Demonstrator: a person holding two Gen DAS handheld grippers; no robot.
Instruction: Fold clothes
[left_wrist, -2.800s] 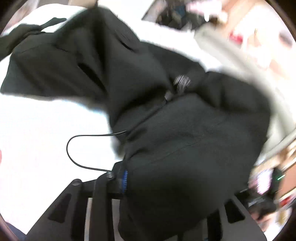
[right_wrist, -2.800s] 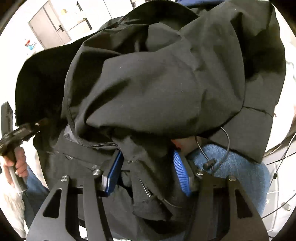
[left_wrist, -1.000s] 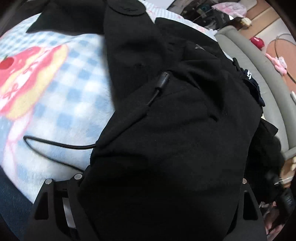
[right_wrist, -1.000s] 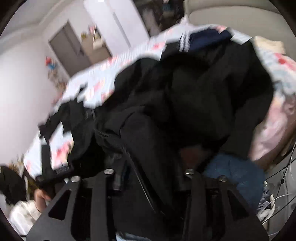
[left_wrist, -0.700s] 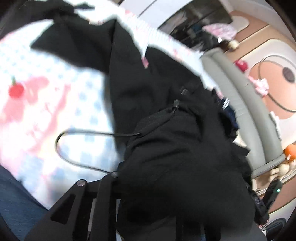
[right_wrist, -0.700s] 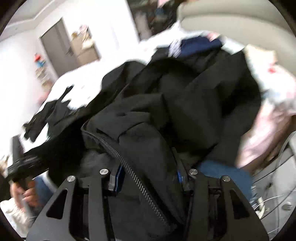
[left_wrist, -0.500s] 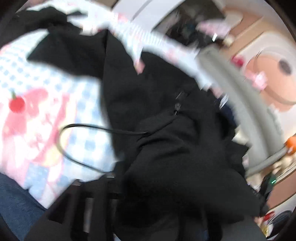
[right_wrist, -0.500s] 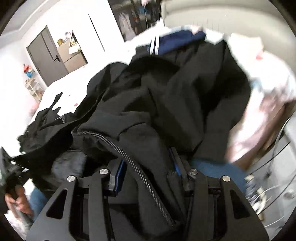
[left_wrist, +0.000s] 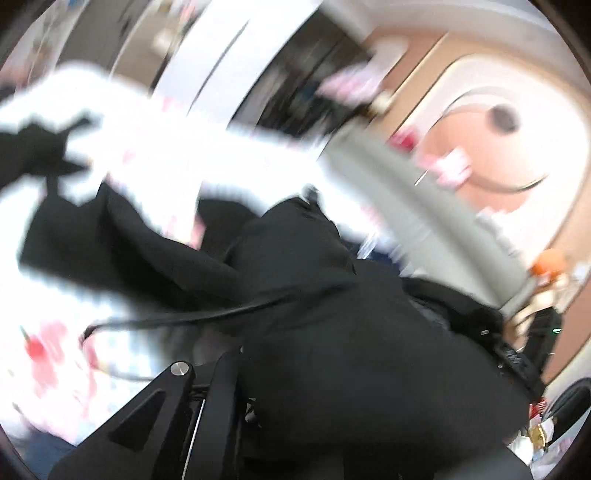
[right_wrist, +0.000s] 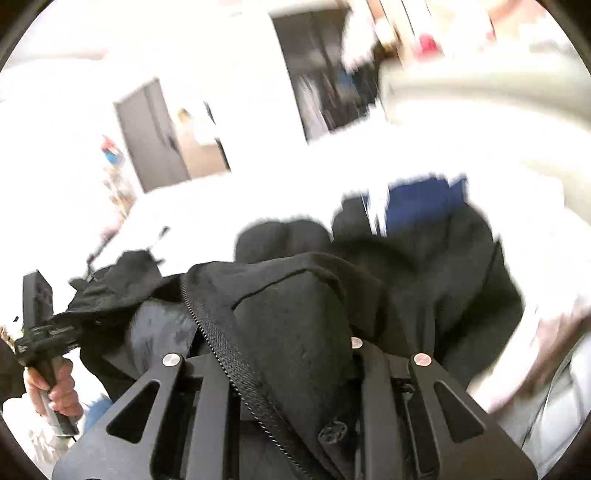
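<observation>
Black jacket (right_wrist: 295, 332): matt woven cloth, coarse toothed zipper (right_wrist: 229, 347). Right gripper (right_wrist: 284, 373): matt black plastic, shiny metal screws. Bedcover (left_wrist: 48, 369): soft printed cloth.

The jacket (right_wrist: 295, 332) is black and all bunched up. It has a long black zipper (right_wrist: 221, 339) that runs down its front in a slant. A thin black cord (left_wrist: 192, 317) hangs from it in a loop. Part of the jacket is lifted off the bed (left_wrist: 155, 162), and part still lies spread out on it. More black cloth (right_wrist: 443, 266) lies in a heap on the bed just behind the jacket. The pictures are blurry, so small parts are hard to see.
</observation>
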